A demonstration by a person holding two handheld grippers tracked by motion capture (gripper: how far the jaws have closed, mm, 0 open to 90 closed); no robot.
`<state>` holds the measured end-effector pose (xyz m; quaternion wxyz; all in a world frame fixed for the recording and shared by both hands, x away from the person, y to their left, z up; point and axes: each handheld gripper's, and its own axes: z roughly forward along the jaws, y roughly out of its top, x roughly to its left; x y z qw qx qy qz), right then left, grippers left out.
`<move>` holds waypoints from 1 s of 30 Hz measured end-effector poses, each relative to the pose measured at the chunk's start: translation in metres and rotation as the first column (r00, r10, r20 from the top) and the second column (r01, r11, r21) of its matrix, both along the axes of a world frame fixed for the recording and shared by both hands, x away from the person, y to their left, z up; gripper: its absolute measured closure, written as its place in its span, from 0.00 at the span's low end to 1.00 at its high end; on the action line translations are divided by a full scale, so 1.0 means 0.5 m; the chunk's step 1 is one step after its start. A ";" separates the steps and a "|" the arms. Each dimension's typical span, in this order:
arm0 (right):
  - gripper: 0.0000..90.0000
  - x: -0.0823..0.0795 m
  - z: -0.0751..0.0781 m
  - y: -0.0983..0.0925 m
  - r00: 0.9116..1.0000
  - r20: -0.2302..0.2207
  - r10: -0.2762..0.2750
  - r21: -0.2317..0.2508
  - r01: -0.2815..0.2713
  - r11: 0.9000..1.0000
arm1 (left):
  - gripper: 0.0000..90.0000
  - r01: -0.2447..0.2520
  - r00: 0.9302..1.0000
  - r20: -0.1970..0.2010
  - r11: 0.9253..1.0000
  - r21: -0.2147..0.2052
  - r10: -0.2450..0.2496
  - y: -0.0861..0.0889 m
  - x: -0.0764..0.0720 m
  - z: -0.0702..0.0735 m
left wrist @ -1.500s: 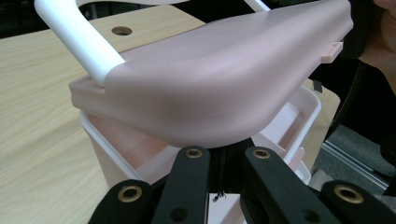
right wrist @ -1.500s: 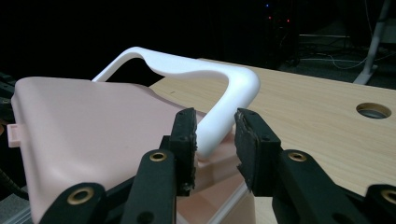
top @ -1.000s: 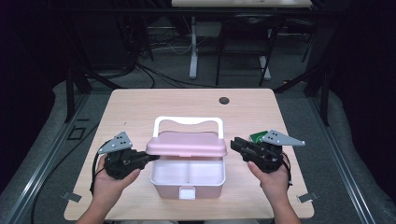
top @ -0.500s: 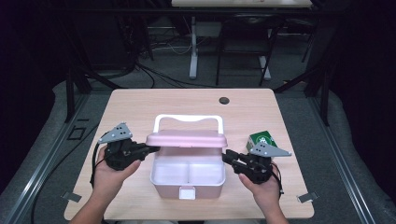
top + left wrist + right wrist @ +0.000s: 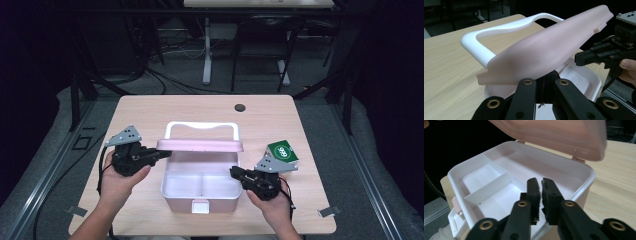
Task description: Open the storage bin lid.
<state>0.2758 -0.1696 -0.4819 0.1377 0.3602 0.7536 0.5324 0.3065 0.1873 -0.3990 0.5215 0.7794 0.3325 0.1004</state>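
Since the earlier frames the pink lid (image 5: pixel 200 145) is seen raised further, from lying low over the box to a tilted, half-open stand, and the right gripper (image 5: pixel 236 173) is seen brought down and inward from beside the green packet (image 5: pixel 283 151) to the box's right rim. Its fingers (image 5: pixel 534 188) have just been closing and are now pressed together with nothing between them.

Box (image 5: pixel 172 192): pale pink, set near the middle of the worktop (image 5: pixel 150 110), toward the person's side. Lid hinged at the far edge, front edge lifted. White carry handle (image 5: pixel 202 125) is noted behind the lid. Inside, white compartments are parted by a divider (image 5: pixel 489 189); a latch (image 5: pixel 200 206) is fixed on the front wall.

Left gripper (image 5: pixel 164 153): held at the lid's left end. In the left gripper view the fingers (image 5: pixel 527 86) are seen together directly under the lid's edge; whether that edge is pinched cannot be told from the pictures.

Right gripper: its tips are placed over the box's right wall, above the near compartment, in the right gripper view.

Farther out: green packet lies on the worktop just behind the right gripper. A dark round hole (image 5: pixel 240 107) is noted near the worktop's far edge.
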 end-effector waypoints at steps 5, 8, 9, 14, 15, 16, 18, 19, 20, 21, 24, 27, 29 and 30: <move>1.00 -0.007 -0.009 0.010 1.000 -0.005 0.027 -0.029 -0.027 0.999 | 1.00 -0.005 1.000 0.000 1.000 0.001 0.005 -0.001 0.007 0.005; 1.00 -0.008 -0.015 0.013 0.999 -0.010 0.034 -0.044 -0.034 0.998 | 1.00 -0.004 1.000 -0.001 1.000 0.002 0.004 -0.001 0.011 0.008; 1.00 -0.008 -0.015 0.013 0.999 -0.010 0.034 -0.044 -0.034 0.998 | 1.00 -0.004 1.000 -0.001 1.000 0.002 0.004 -0.001 0.011 0.008; 1.00 -0.010 -0.022 0.014 0.999 -0.015 0.040 -0.048 -0.041 0.998 | 1.00 -0.008 1.000 -0.003 1.000 -0.002 0.008 -0.001 0.017 0.011; 1.00 -0.011 -0.023 0.014 0.999 -0.016 0.047 -0.047 -0.047 0.998 | 1.00 -0.011 1.000 -0.004 1.000 -0.003 0.011 -0.002 0.020 0.013; 1.00 -0.012 -0.023 0.015 0.999 -0.016 0.049 -0.048 -0.050 0.998 | 1.00 -0.012 1.000 -0.003 1.000 -0.004 0.012 -0.002 0.022 0.014; 1.00 -0.012 -0.024 0.016 0.999 -0.012 0.053 -0.042 -0.053 0.998 | 1.00 -0.014 1.000 -0.002 1.000 -0.003 0.014 -0.002 0.026 0.017; 1.00 -0.012 -0.025 0.015 0.999 -0.014 0.052 -0.039 -0.053 0.998 | 1.00 -0.017 1.000 -0.002 1.000 -0.003 0.017 -0.002 0.028 0.018; 1.00 -0.012 -0.025 0.015 0.999 -0.014 0.052 -0.039 -0.053 0.998 | 1.00 -0.017 1.000 -0.002 1.000 -0.003 0.017 -0.002 0.028 0.018; 1.00 -0.011 -0.024 0.014 0.998 -0.017 0.057 -0.044 -0.058 0.997 | 1.00 -0.020 1.000 -0.001 1.000 -0.006 0.020 -0.002 0.033 0.020; 1.00 -0.011 -0.025 0.014 0.998 -0.015 0.057 -0.043 -0.058 0.997 | 1.00 -0.029 1.000 0.001 1.000 -0.012 0.029 -0.004 0.041 0.023; 1.00 -0.011 -0.025 0.013 0.998 -0.015 0.060 -0.040 -0.061 0.997 | 1.00 -0.036 0.999 0.000 0.999 -0.018 0.036 -0.005 0.049 0.026; 1.00 -0.011 -0.026 0.013 0.998 -0.012 0.061 -0.033 -0.062 0.998 | 1.00 -0.041 0.999 -0.001 0.999 -0.012 0.041 -0.004 0.056 0.029; 1.00 -0.011 -0.027 0.013 0.998 -0.011 0.062 -0.032 -0.062 0.998 | 1.00 -0.045 0.999 -0.002 0.999 -0.011 0.045 -0.005 0.058 0.029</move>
